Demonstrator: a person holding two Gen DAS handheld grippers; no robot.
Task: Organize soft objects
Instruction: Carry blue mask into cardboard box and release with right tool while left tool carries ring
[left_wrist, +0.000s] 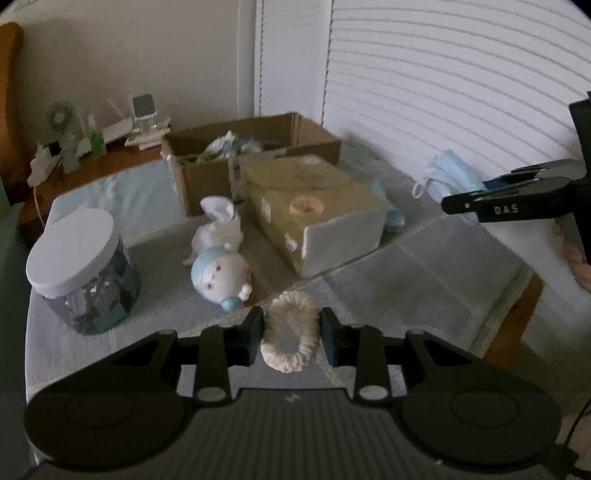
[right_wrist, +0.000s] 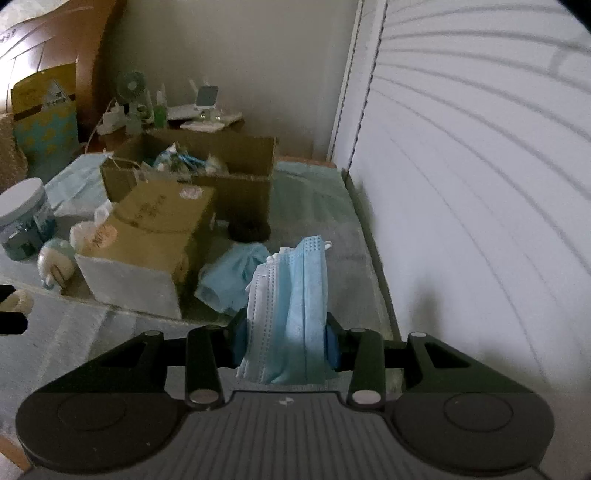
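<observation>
Here the left gripper (left_wrist: 291, 334) is held low and level over the grey cloth-covered table (left_wrist: 406, 280), its 2 fingers pressed against the sides of a cream, ribbed scrunchie (left_wrist: 290, 332) that stands upright between them. The right gripper (right_wrist: 282, 343) reaches in from the right at about the same height, clamped on a bunch of pale blue pleated face masks (right_wrist: 291, 302) that stick up between its fingers, ear loops dangling.

Just beyond the scrunchie lies a smooth doll (left_wrist: 221, 273) with a blue cap, beside a round jar (left_wrist: 83, 273) with a white lid. Further back sits a closed cardboard box (left_wrist: 314, 206) with a white end, and behind it an open cardboard box (left_wrist: 255, 147) holding bluish soft things.

Only the right wrist view shows a crumpled blue cloth (right_wrist: 229, 280) on the table beside the closed box, and a small green fan (right_wrist: 131, 86) on the far wooden shelf.
</observation>
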